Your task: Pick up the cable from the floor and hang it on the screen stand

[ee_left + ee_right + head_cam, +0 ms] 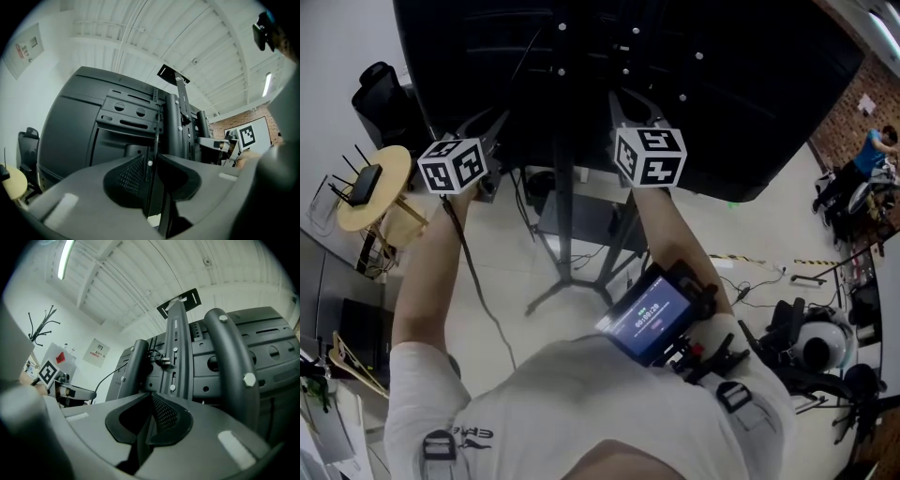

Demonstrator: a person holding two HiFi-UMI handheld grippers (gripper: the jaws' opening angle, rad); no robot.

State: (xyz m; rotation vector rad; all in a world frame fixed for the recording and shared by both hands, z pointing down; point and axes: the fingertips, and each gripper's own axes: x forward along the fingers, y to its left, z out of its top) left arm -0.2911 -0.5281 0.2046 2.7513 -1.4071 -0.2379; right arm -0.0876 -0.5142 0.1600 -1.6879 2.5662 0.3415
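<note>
Fronting the screen stand [565, 246] on pale floor [741, 234] — left fingers [125, 177] parted, right fingers [167, 416] together.

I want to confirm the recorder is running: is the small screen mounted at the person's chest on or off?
On. In the head view the chest-mounted screen glows blue, with a line of light digits across it.

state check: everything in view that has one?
left gripper: open, cable between jaws, not pinched.
right gripper: shut, empty.
cable: up against the stand, hanging down toward the floor.
screen stand: upright.
chest display: lit.
</note>
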